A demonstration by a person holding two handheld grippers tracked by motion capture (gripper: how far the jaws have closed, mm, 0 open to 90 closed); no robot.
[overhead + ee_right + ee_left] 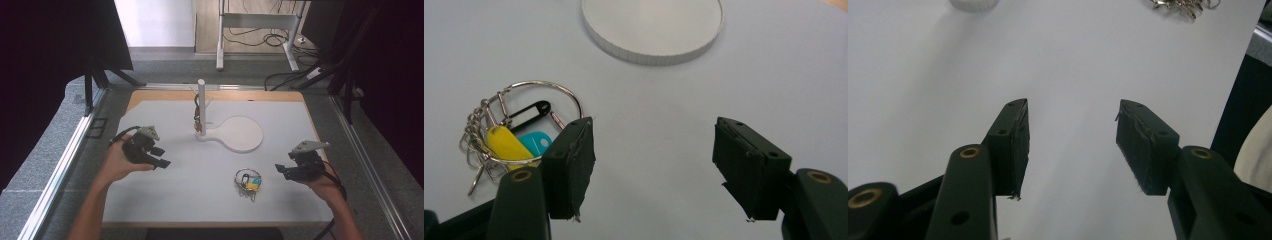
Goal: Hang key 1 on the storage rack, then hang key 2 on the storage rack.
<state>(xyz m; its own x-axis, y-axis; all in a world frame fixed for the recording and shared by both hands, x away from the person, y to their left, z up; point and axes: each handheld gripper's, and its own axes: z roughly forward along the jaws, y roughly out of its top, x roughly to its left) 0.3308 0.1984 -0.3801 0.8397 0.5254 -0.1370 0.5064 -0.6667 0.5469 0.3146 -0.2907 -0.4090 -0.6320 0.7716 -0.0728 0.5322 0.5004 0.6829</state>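
Keys on a metal ring lie flat on the table, toward its near edge and right of the middle, closer to your right hand-held gripper than to your left hand-held gripper.

From the high view you see both hands over the white table top: the left one is toward the left edge, well apart from the key ring, and the right one is near the right edge with its black jaws pointing toward the ring. That view also gives you the white stand near the far edge, with small metal pieces hanging on its post, and its round base plate spreading toward the right.

Your right gripper view adds what the high view blurs: the ring carries a yellow tag, a turquoise tag, a black clip and a string of small metal loops. Its jaws stand wide with only bare table between them; the ring lies just beyond the tip of the jaw at the left of that view.

Your left gripper view shows its jaws wide apart too, holding nothing, over bare table, with the keys at the top edge, far off.
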